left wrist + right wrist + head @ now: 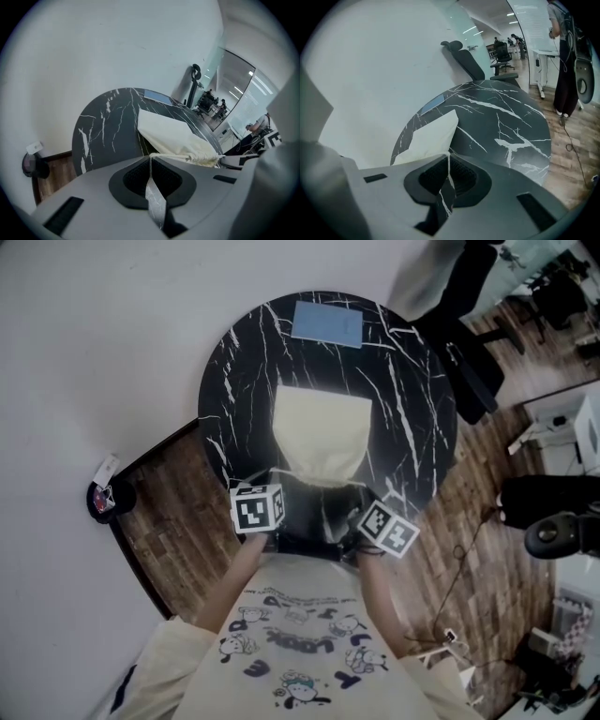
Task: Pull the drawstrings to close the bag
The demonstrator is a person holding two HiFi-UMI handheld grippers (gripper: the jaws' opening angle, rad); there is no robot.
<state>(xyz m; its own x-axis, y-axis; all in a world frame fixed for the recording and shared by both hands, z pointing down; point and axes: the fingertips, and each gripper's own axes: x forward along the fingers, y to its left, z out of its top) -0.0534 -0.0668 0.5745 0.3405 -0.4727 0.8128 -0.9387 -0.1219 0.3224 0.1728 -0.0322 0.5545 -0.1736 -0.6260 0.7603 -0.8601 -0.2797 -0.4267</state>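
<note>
A cream drawstring bag [321,432] lies flat in the middle of the round black marble table [234,371], its mouth toward me. In the left gripper view the bag [171,131] has its mouth gathered [206,158], and a cream drawstring [176,155] runs from there into my left gripper [151,159], which is shut on it. My right gripper [449,158] is shut too, with a thin cream cord in its seam, and the bag [431,138] lies just beyond it. The two marker cubes [258,508] [388,529] sit at the near table edge, on either side of the bag's mouth.
A blue pad [327,322] lies at the table's far edge. A black office chair [469,352] stands at the far right on the wood floor. A white wall curves along the left, with a small dark object [108,498] at its foot.
</note>
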